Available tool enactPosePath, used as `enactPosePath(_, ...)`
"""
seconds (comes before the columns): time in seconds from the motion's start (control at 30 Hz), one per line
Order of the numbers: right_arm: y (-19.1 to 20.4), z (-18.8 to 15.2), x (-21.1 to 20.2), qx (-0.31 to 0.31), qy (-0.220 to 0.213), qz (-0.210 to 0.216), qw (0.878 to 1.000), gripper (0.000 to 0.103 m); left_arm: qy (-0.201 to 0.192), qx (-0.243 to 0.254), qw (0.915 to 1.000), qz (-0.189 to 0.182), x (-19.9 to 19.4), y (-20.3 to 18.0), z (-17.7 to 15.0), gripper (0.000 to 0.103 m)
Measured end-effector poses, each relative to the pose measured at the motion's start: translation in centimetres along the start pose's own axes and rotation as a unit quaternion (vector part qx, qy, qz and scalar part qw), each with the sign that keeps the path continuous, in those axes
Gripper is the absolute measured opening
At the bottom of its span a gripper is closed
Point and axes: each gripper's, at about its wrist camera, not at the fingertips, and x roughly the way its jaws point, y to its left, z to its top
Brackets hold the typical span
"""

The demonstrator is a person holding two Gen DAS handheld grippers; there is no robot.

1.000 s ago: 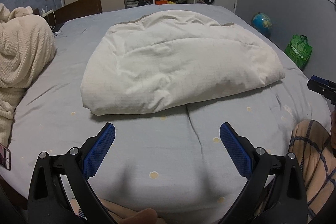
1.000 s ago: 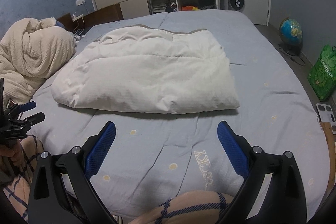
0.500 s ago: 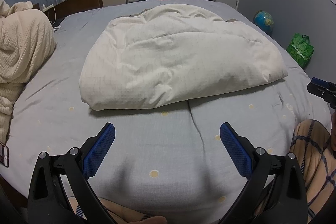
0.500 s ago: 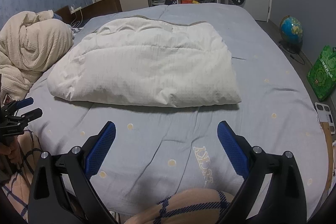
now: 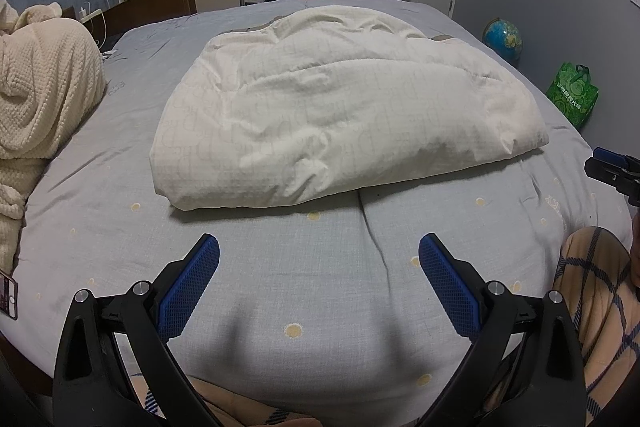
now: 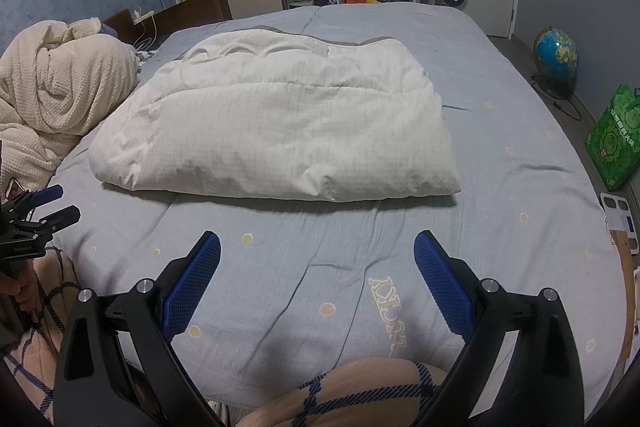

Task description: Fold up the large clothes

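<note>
Left wrist view: the left gripper (image 5: 319, 255) hovers above the near edge of the grey bed (image 5: 320, 307), its blue fingers spread wide, holding nothing. A folded white duvet (image 5: 340, 123) lies mid-bed.

Right wrist view: the right gripper (image 6: 317, 251) likewise gapes empty above the near edge; the duvet (image 6: 280, 123) rests centrally, a cream blanket (image 6: 60, 95) heaped at the bed's left edge.
</note>
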Motion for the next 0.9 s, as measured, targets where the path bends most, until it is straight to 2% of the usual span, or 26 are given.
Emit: enactPosePath(0.9,-0.05,-0.11,0.19,0.000,0.003,0.000,1.000,0.093,0.000,0.000,1.0000,0.000,0.02,0.01,0.00,0.096)
